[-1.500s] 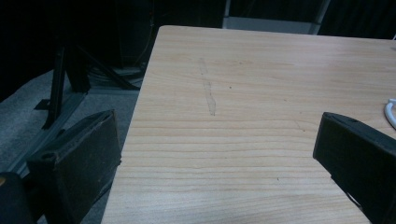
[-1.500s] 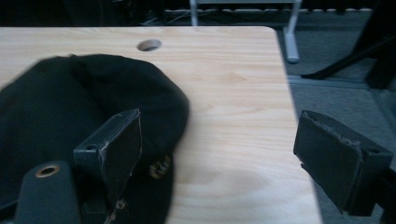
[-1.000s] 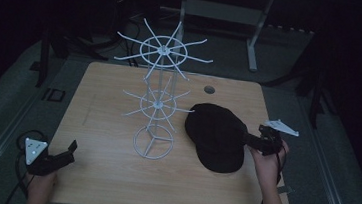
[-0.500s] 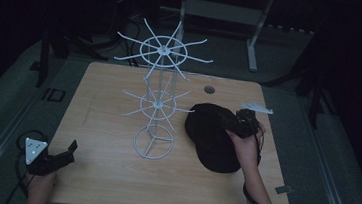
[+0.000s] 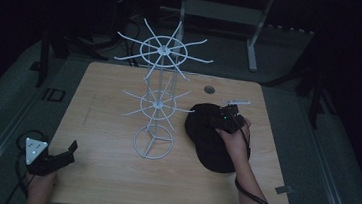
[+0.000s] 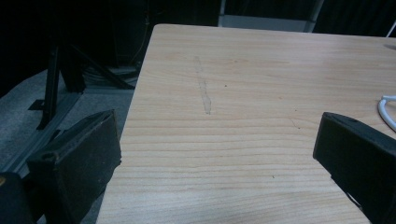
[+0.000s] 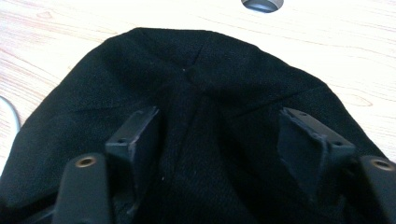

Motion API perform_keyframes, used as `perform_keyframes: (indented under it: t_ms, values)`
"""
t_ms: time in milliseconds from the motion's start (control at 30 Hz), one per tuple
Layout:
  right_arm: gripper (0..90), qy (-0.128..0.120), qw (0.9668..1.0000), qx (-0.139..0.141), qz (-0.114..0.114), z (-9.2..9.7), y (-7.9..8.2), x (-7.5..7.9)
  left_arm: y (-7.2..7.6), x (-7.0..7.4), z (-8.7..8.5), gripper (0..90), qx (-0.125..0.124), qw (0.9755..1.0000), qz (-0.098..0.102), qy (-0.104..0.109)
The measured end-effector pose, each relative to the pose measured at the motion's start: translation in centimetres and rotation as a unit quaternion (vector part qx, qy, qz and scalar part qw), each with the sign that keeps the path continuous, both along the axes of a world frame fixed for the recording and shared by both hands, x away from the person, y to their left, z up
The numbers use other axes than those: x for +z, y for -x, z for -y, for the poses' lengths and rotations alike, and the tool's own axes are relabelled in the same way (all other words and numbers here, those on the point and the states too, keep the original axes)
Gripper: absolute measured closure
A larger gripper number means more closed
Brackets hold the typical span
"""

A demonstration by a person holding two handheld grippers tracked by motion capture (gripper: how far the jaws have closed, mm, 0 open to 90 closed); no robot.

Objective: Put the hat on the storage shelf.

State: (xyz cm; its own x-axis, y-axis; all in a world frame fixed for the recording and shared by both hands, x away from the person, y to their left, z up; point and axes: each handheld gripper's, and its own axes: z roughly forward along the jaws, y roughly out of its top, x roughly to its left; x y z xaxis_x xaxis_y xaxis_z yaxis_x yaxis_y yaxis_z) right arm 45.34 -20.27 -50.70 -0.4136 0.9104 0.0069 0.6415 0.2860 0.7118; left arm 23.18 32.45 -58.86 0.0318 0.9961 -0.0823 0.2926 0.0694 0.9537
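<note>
table point(image 5: 110, 185): we work on it | wire rack point(image 5: 158, 102): mid-table | black cap point(image 5: 205, 134): flat, just right of rack | right gripper point(image 7: 217, 140): jaws apart, straddling crown | left gripper point(image 5: 63, 153): jaws apart, empty, well left of rack | risk: we pinch too little fabric, cap slips, or snags rack's prongs

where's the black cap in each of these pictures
High view: the cap lies right of centre on the table, beside the wire rack, under the right gripper.
Left gripper view: not in it.
Right gripper view: the cap lies across the lower middle, between the open jaws.
Shared landmark: the round table hole just beyond the cap.
</note>
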Motion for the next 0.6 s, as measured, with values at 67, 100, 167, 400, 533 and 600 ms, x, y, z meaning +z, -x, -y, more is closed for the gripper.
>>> perform_keyframes:
  t_ms: [67,100,167,400,533,600]
  values:
    - [38.9,0.008,0.9998,0.005,-0.016,-0.2,-0.3,-0.1,0.0,0.0,0.0,1.4,0.001,1.0,0.0,0.0]
    - [45.3,0.011,0.9996,0.01,-0.025,-0.2,-0.4,-0.2,0.0,0.0,0.0,1.4,0.001,1.0,0.0,0.0]
    - [69.2,0.014,0.9983,0.032,-0.046,-0.5,-0.5,-0.4,0.0,0.0,0.0,1.4,0.0,1.0,0.0,0.0]
    - [84.1,0.013,0.9992,0.037,0.002,-0.3,0.7,-0.1,0.0,0.0,0.0,1.4,0.001,1.0,-0.001,0.001]
    - [84.5,0.016,0.9986,0.036,0.033,-0.3,1.4,0.2,0.0,0.0,0.0,1.4,0.001,1.0,0.0,0.001]
    - [84.7,0.012,0.998,0.035,0.052,-0.1,1.8,0.5,0.0,0.0,0.0,1.4,0.001,1.0,-0.001,0.002]
